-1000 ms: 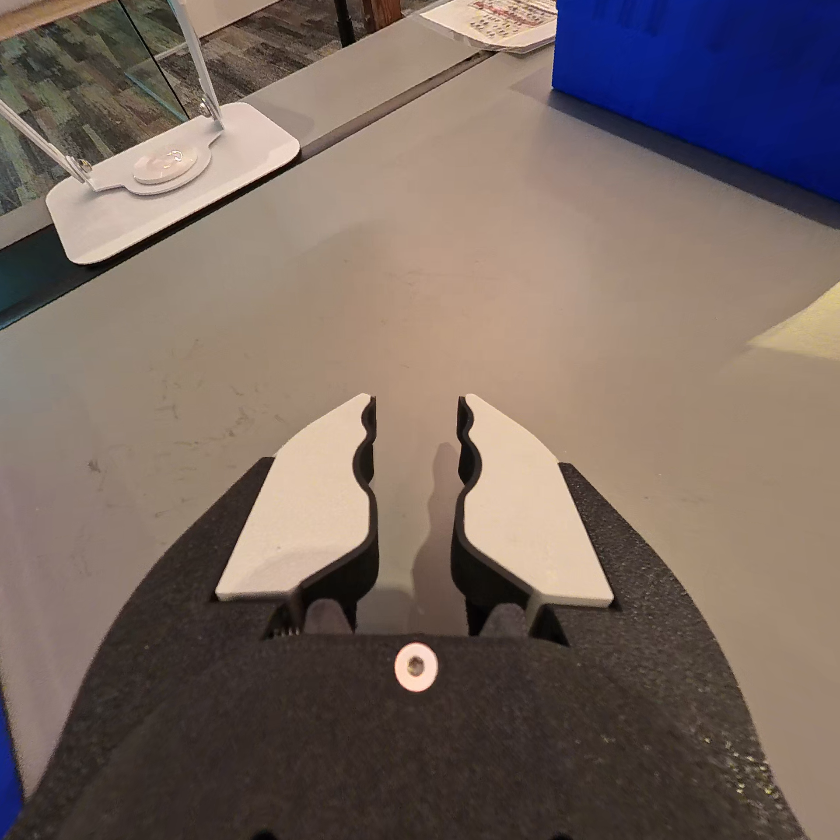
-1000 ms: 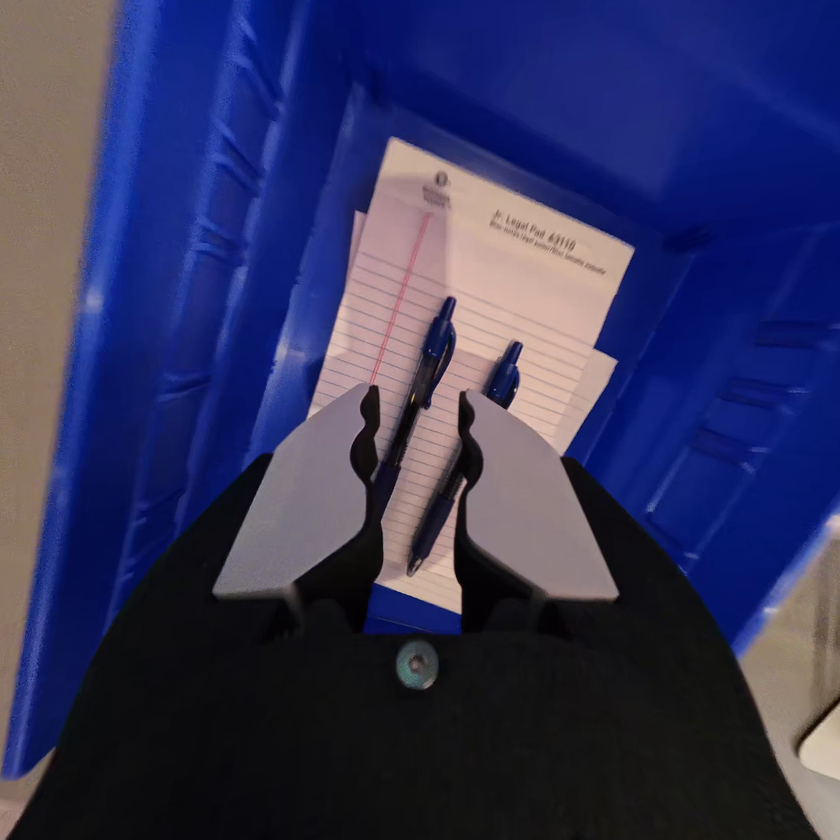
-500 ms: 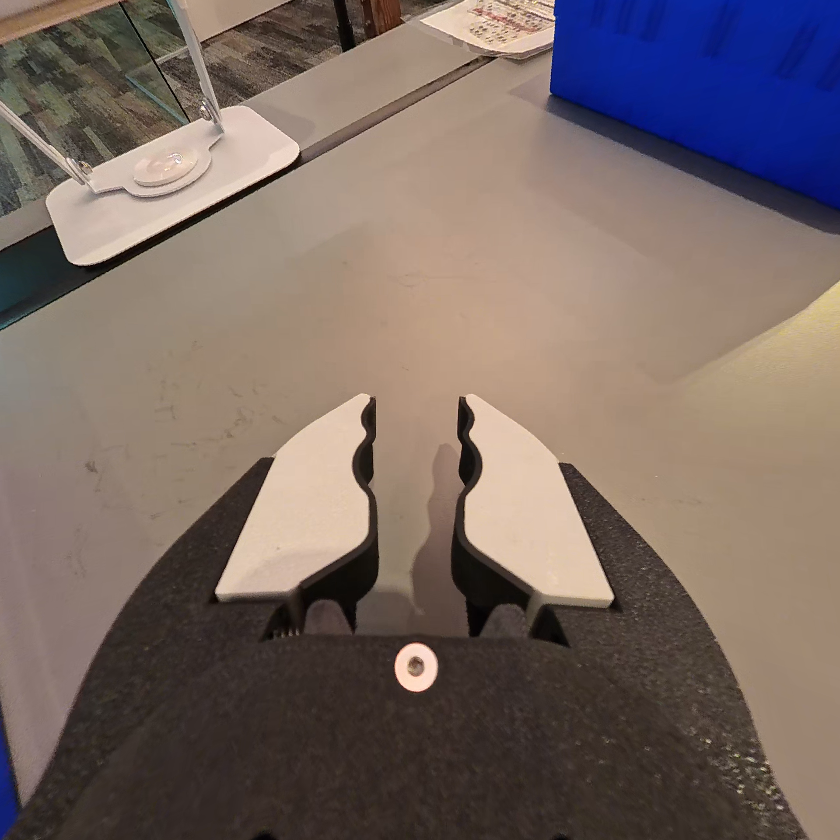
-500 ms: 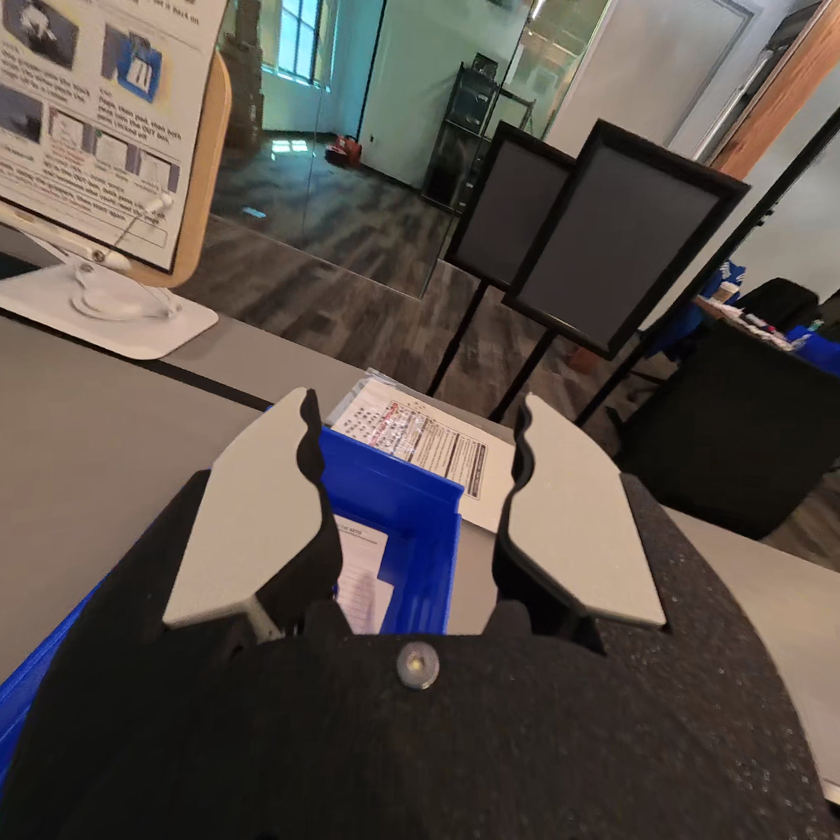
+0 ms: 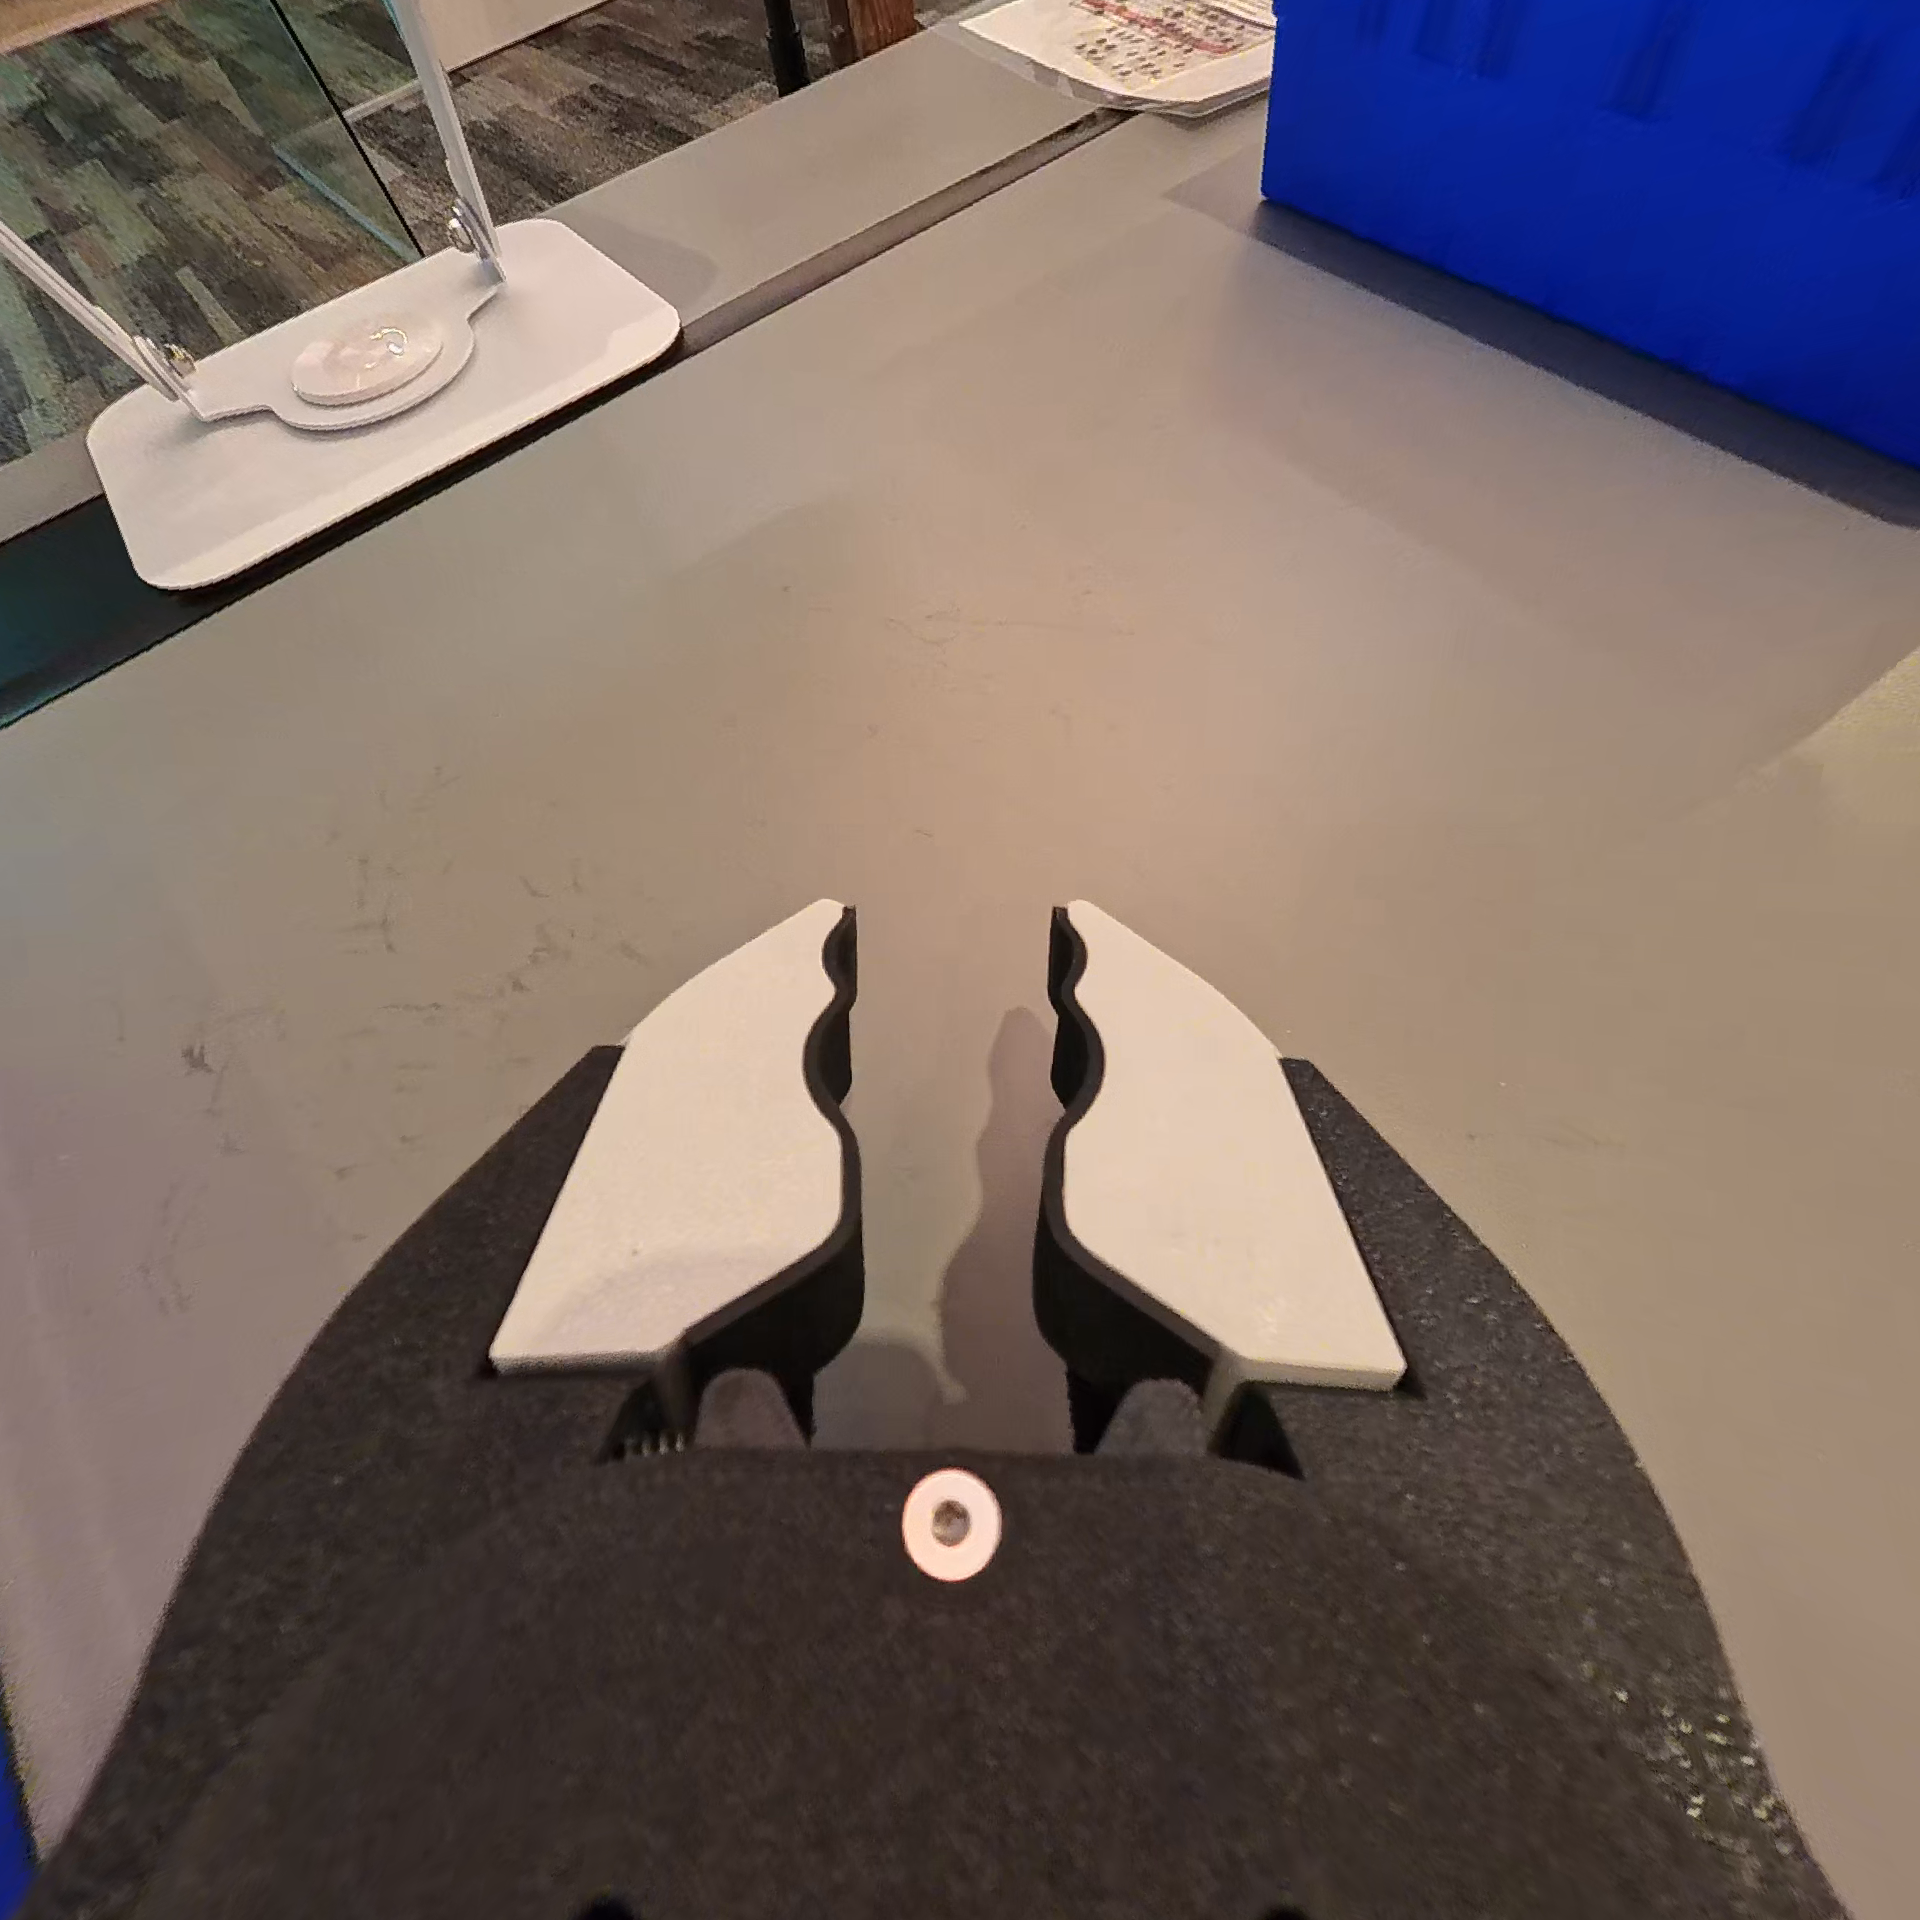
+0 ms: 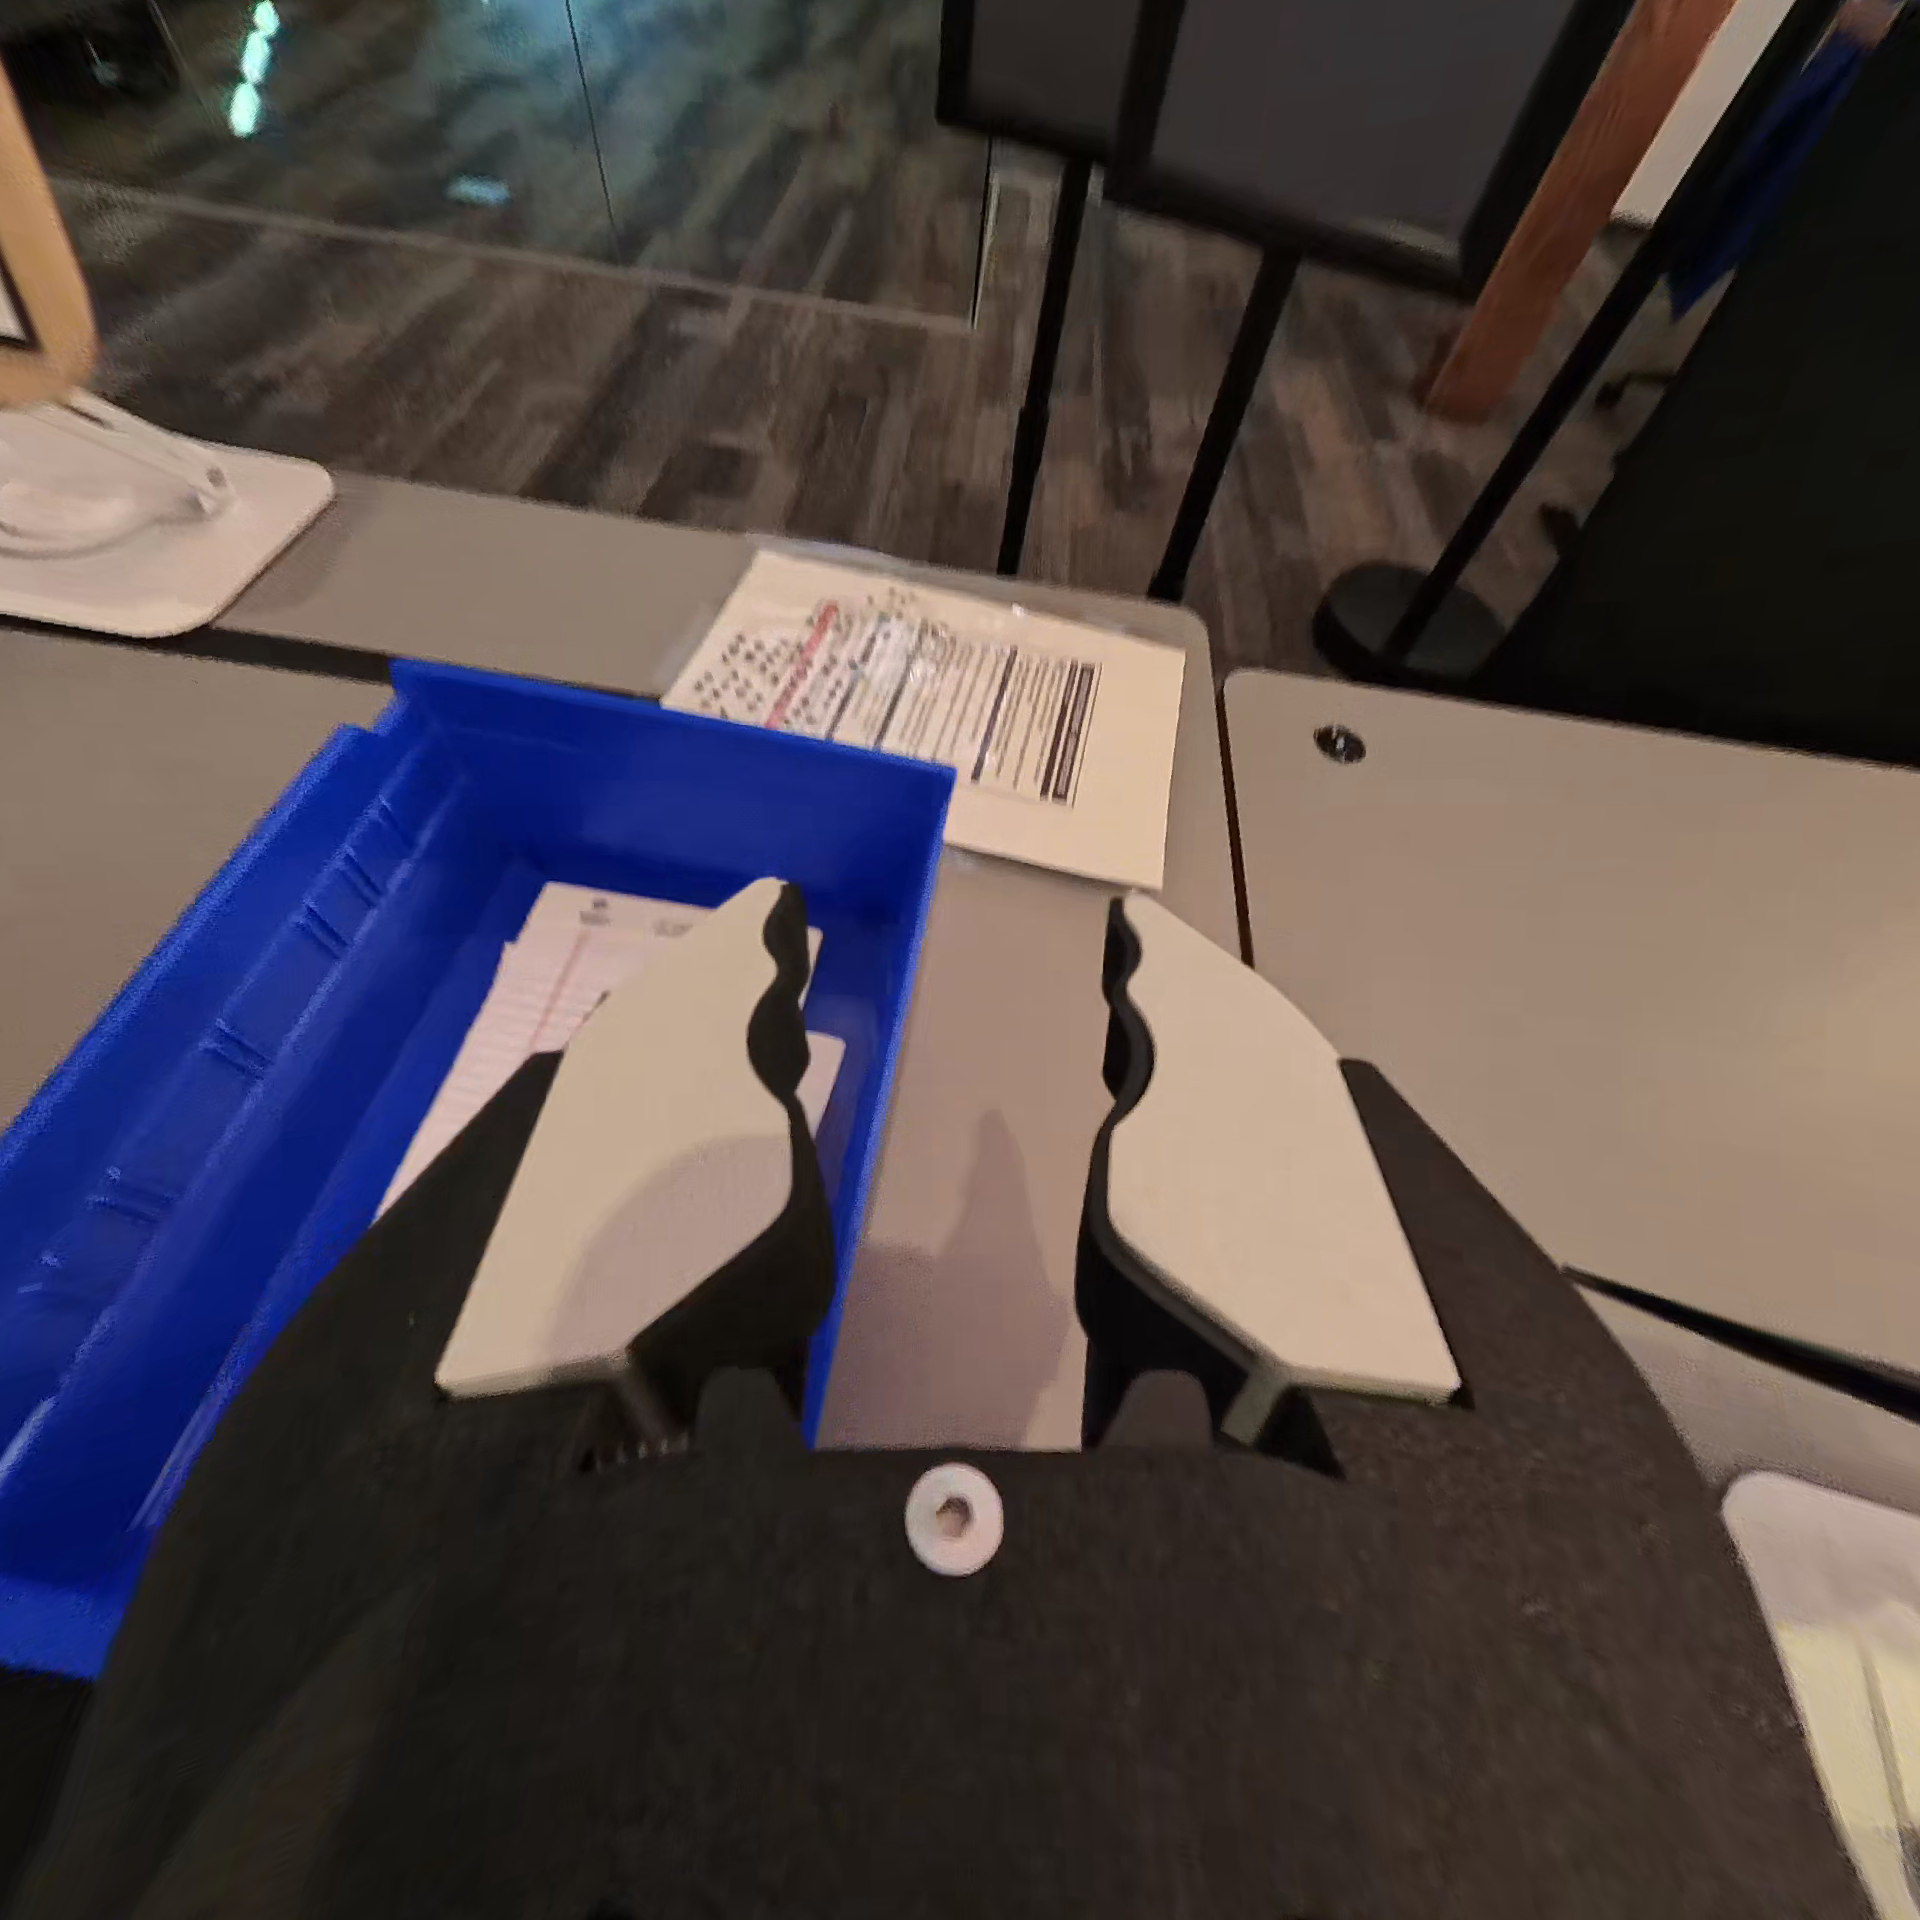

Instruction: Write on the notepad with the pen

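A white lined notepad [image 6: 566,997] lies inside a blue plastic bin [image 6: 312,997] on the grey table; the left finger of my right gripper covers part of it. No pen shows now. My right gripper [image 6: 954,914] is open and empty, held above the bin's right wall, one finger over the bin and one over the table. My left gripper [image 5: 954,914] is open and empty, low over bare grey table [image 5: 935,582]. The bin's outer wall [image 5: 1621,177] stands to its far right.
A white stand base [image 5: 374,405] sits at the table's far left edge; it also shows in the right wrist view [image 6: 125,540]. A printed sheet in a clear sleeve [image 6: 935,717] lies behind the bin. Black sign stands [image 6: 1226,343] stand beyond the table. A seam splits the tabletops [image 6: 1231,831]. Across from one pair of fingers to the other is roughly 55 cm.
My right gripper came up out of the bin, where it hovered over two blue pens, opened wider and now tilts down over the bin's right wall. My left gripper barely moved.
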`<state>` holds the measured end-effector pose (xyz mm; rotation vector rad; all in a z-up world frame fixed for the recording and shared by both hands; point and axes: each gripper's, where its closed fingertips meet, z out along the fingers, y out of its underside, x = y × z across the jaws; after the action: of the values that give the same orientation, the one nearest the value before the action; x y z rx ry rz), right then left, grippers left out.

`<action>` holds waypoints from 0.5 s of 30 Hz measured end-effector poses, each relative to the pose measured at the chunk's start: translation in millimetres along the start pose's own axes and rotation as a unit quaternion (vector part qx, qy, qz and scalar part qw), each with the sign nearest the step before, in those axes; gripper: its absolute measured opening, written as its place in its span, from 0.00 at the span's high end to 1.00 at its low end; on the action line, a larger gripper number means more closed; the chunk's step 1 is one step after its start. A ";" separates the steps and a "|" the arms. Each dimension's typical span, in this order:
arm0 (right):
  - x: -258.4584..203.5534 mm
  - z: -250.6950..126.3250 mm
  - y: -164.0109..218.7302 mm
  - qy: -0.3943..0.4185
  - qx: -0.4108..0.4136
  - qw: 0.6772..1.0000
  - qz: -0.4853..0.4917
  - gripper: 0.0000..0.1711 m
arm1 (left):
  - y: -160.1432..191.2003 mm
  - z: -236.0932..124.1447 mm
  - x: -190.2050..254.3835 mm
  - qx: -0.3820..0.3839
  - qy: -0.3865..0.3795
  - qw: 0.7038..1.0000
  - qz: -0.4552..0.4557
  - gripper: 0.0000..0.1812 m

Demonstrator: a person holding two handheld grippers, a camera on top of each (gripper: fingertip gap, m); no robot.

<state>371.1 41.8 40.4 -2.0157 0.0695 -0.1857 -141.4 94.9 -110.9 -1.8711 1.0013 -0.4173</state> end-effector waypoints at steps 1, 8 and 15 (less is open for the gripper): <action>2.5 4.7 9.4 0.000 -0.025 1.000 0.002 0.68 | 0.4 0.2 0.1 -0.001 0.000 1.000 0.000 0.81; -10.5 33.3 55.8 -0.058 -0.152 0.985 0.058 0.76 | 2.7 1.8 -0.1 -0.006 0.000 1.000 0.002 0.81; -18.3 49.8 76.0 -0.064 -0.220 0.970 0.084 0.74 | 3.7 2.1 0.2 -0.011 0.000 1.000 0.002 0.81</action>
<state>363.7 55.3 -51.0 -2.4455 0.2152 0.0772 -141.6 95.1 -115.1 -1.8888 1.0137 -0.4040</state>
